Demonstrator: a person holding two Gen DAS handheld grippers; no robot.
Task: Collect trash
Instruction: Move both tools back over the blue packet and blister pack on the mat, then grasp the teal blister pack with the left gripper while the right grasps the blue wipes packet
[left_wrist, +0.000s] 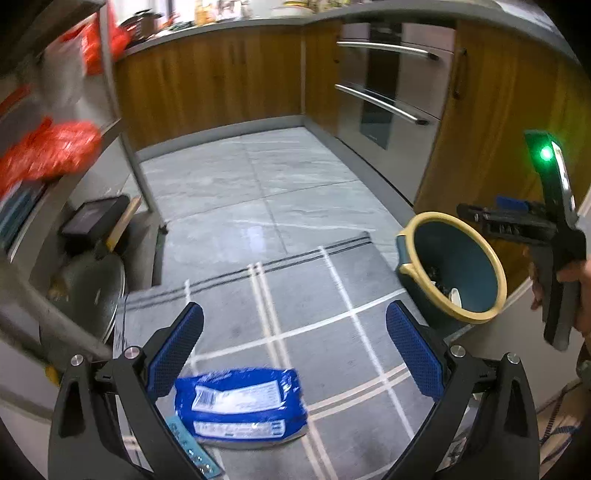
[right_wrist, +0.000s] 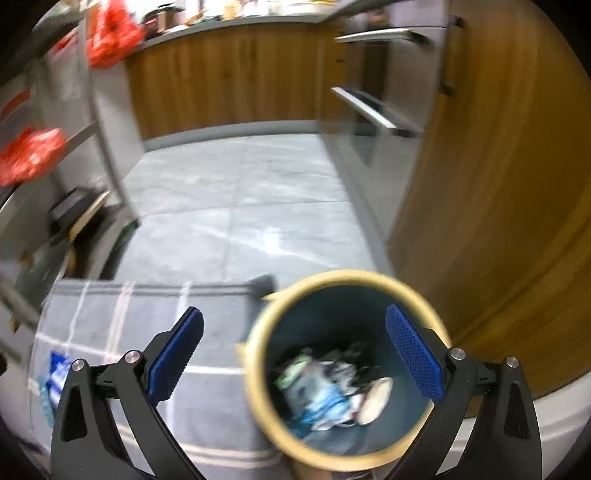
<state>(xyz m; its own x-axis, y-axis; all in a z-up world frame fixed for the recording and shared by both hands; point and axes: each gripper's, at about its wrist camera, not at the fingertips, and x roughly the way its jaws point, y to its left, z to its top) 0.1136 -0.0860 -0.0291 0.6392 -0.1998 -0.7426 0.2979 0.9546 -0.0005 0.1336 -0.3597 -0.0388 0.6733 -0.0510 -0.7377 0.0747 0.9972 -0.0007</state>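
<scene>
From the left wrist camera, the left gripper (left_wrist: 294, 349) is hanging released, its two blue, dimple-textured pads spread wide with nothing between them. Just below and between the black finger arms, a crinkled blue plastic wrapper (left_wrist: 242, 404) with white printed labels is lying flat on the grey rug (left_wrist: 314, 295), which is woven with pale crossing stripes. A narrow teal strip that may be a blister pack (left_wrist: 194, 448) is lying just left of the wrapper, partly under the left finger arm. Beyond the rug, glossy marbled grey floor tiles (left_wrist: 251, 184) are running toward wooden cabinet fronts (left_wrist: 210, 81) and a stainless oven (left_wrist: 388, 92) with curved bar handles. To the right of the rug, a round dark-teal bin (left_wrist: 454, 269) with a cream rim is standing, tipped toward the lens by the fisheye, with scraps at its bottom. Past the bin, the right gripper (left_wrist: 466, 212) is showing side-on, a green light glowing on its body, gripped by a bare hand (left_wrist: 569, 280).

From the right wrist camera, blurred by motion, the right gripper (right_wrist: 294, 349) is also standing released, pads wide apart and gripping nothing. It is hovering directly over the bin (right_wrist: 258, 384), whose cream rim is circling a heap of crumpled wrappers (right_wrist: 332, 387) in white, blue and green. The blue wrapper (right_wrist: 57, 373) is lying on the rug (right_wrist: 207, 398), well to the left of the bin.
</scene>
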